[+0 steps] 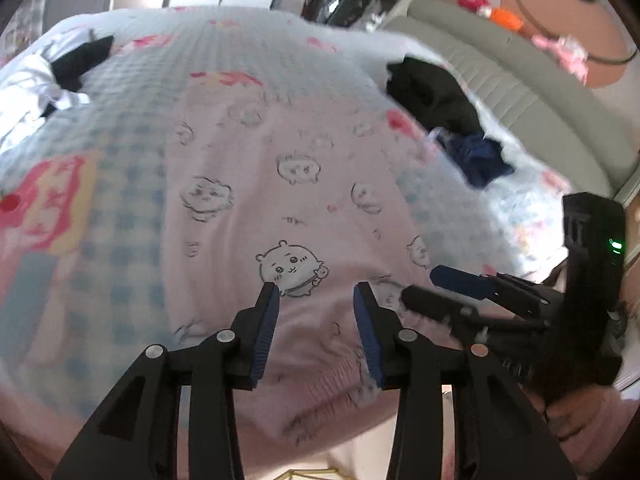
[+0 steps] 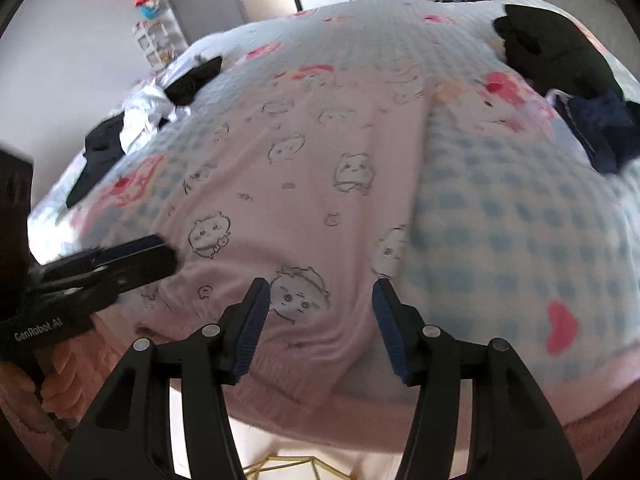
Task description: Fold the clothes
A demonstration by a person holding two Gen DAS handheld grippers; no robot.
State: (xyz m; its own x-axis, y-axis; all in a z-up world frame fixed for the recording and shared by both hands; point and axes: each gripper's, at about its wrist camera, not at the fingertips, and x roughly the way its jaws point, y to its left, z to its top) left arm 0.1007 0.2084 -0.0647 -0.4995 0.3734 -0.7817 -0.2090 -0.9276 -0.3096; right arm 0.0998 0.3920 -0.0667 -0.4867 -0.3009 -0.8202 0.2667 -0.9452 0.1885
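Observation:
A pink garment (image 1: 320, 208) (image 2: 304, 184) printed with small cartoon animals lies spread flat on the blue-checked bedspread (image 1: 120, 240) (image 2: 500, 220). Its ribbed hem is at the near edge of the bed. My left gripper (image 1: 317, 288) hovers over the hem area, jaws apart, with nothing between the pads. My right gripper (image 2: 320, 284) is just to the right of it over the same hem, also open and empty. Each gripper shows in the other's view: the right gripper (image 1: 460, 284) at the right edge, the left gripper (image 2: 132, 260) at the left edge.
A black garment (image 1: 432, 92) (image 2: 556, 52) and a dark blue one (image 1: 476, 156) (image 2: 600, 132) lie at the far right of the bed. A white and black heap of clothes (image 1: 36, 76) (image 2: 136, 116) sits at the far left. A grey padded headboard (image 1: 500, 64) runs along the right.

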